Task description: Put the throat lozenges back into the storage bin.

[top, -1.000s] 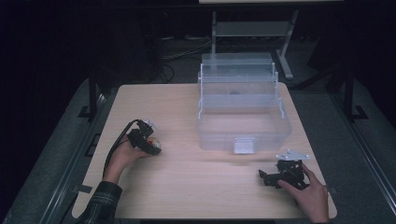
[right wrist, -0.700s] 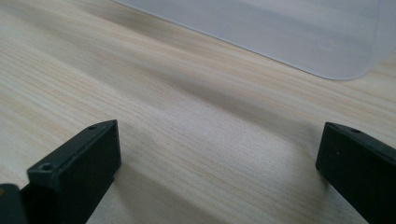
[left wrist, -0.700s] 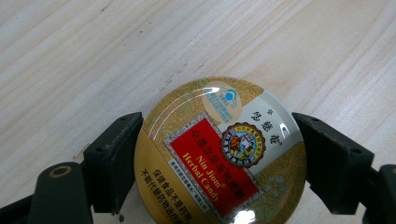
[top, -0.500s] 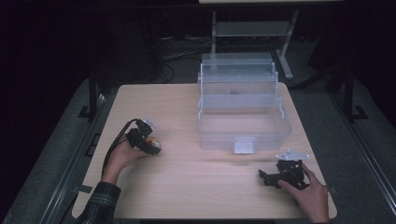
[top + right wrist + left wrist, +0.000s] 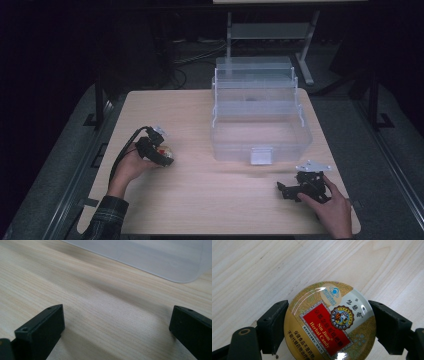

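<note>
Nothing much is shifting since a second ago: the left gripper (image 5: 159, 150) is still clenching the candy tin (image 5: 329, 321) at the bench's (image 5: 230, 205) nine o'clock. Right gripper (image 5: 295, 189) is resting released at five o'clock. Next move is probably carrying the tin to the clear box (image 5: 260, 120).

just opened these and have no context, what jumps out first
The round gold and red candy tin stands out, sitting between the jaws of the left tool at the table's left side. Next is the clear plastic tiered storage box, standing open at the back right of the light wooden table. The right tool rests open near the front right edge.
</note>
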Tool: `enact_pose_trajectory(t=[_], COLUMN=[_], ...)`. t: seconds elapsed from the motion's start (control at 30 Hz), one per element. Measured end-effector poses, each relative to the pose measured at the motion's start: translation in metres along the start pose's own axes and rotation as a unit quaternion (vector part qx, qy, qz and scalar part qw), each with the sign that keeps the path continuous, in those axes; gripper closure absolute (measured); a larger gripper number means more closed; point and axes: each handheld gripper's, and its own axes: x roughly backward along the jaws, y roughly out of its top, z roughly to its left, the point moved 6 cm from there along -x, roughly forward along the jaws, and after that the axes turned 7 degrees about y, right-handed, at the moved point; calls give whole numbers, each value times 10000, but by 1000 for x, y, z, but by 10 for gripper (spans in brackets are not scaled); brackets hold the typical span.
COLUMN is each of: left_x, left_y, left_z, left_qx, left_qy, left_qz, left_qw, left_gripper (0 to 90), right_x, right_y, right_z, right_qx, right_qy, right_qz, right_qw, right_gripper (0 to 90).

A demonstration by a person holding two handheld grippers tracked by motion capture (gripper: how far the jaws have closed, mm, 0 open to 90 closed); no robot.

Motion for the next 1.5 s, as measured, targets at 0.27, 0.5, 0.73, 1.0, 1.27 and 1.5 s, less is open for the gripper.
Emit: enact_pose_trajectory(t=[0.27,0.5,0.73,1.0,1.27,1.5], left_x=[5,11,17,22,22,24], left_y=[5,10,15,25,36,45], left_z=[-6,-12,-18,-24,-32,-39], left_qx=[-81,-106,-212,-294,-401,-490], left_qy=[-72,-134,-184,-254,-325,-344], left_qz=[-61,-161,-215,-296,-309,-347], left_qw=[9999,9997,9994,9988,9982,9976], left_gripper=[194,194,194,194,194,194], right_x=[0,0,0,0,0,0], right_y=[0,0,0,0,0,0], right_z=[0,0,0,0,0,0], right_qx=[0,1,-1,0,1,0], right_qy=[0,1,0,0,0,0], right_qz=[1,1,-2,1,0,-2], right_qw=[10000,10000,10000,10000,10000,10000], right_gripper=[0,0,0,0,0,0])
